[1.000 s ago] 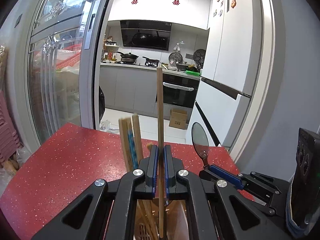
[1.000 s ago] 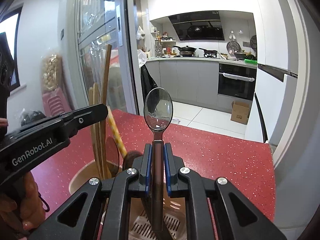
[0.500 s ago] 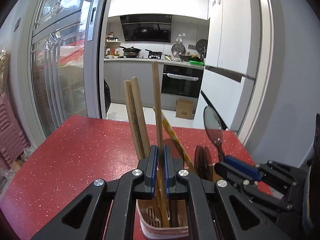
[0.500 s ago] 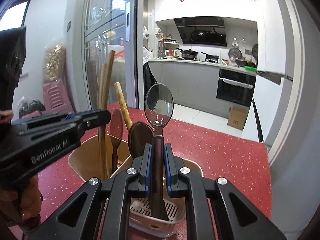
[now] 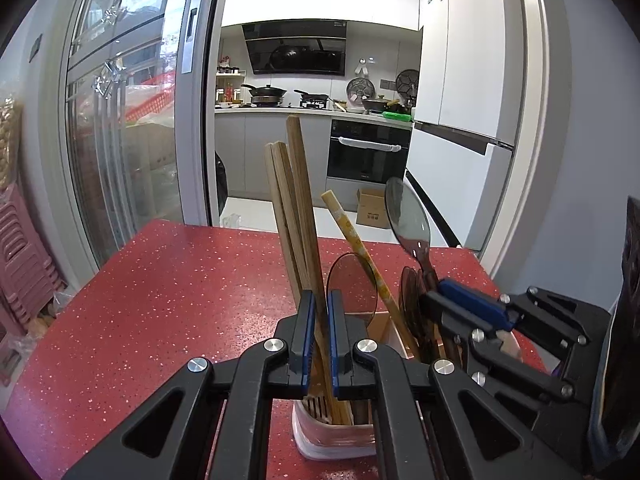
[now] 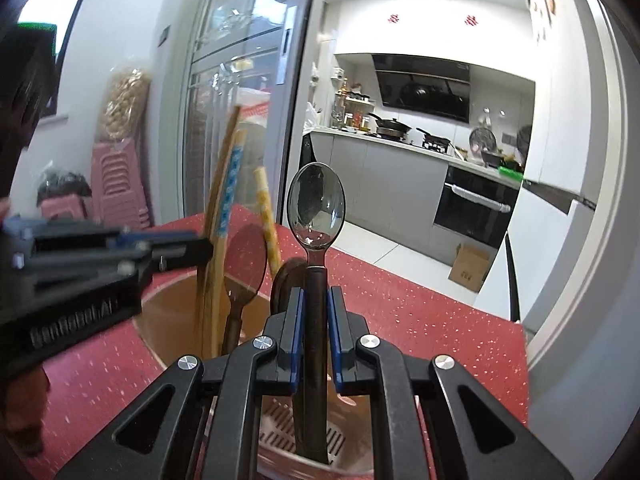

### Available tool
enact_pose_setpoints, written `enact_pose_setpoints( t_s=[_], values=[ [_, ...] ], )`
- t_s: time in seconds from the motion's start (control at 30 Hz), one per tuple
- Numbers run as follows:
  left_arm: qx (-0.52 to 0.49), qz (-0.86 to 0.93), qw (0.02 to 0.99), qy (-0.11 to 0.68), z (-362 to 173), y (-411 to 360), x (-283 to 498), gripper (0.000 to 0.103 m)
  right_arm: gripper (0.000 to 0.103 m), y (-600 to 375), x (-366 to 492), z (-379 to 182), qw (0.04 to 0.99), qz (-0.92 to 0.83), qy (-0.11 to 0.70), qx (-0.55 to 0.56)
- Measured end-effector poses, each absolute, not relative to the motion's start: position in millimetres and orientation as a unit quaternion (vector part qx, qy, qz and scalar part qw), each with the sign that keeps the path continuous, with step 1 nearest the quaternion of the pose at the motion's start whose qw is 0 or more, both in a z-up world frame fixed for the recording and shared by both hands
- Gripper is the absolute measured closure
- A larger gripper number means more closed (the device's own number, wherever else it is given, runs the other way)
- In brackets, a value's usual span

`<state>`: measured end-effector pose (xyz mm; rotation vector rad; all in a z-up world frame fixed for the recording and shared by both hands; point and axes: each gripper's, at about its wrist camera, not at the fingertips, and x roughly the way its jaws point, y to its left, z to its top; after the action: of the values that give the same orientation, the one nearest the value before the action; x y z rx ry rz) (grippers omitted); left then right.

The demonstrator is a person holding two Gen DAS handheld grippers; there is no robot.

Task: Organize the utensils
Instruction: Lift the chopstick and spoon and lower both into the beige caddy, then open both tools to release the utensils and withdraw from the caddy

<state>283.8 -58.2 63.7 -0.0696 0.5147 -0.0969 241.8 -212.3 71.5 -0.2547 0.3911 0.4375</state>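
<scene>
My left gripper is shut on a wooden chopstick whose lower end reaches into the pink utensil holder on the red table. More wooden chopsticks, a yellow chopstick and dark spoons stand in the holder. My right gripper is shut on a metal spoon, bowl up, its dark handle lowered into the holder. In the left wrist view the right gripper sits just right of the holder with the spoon.
The red speckled table runs to a far edge by a sliding glass door and an open kitchen doorway. A white fridge stands at the right. Pink stools are stacked at the left. A person's hand holds the left gripper.
Both grippers sank toward the holder. The chopstick and the spoon handle now reach deeper into it, and the holder shows lower and further from both cameras.
</scene>
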Motion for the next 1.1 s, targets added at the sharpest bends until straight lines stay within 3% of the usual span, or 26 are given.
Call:
enact_pose_setpoints(
  t_s=[0.23, 0.37, 1.1],
  values=[
    [-0.032, -0.046, 0.964, 0.26, 59.9, -58.4, 283.5, 0.069, 0.086, -212.5, 234.6, 63.1, 0.944, 0.216, 0.205, -0.142],
    [-0.03, -0.045, 0.964, 0.261, 60.1, -58.5, 282.5, 0.069, 0.067, -223.6, 237.7, 69.3, 0.945, 0.21, 0.223, -0.113],
    [-0.019, -0.045, 0.964, 0.262, 81.0, -56.6, 251.6, 0.069, 0.056, -258.5, 208.6, 95.6, 0.944, 0.183, 0.274, 0.011]
  ],
)
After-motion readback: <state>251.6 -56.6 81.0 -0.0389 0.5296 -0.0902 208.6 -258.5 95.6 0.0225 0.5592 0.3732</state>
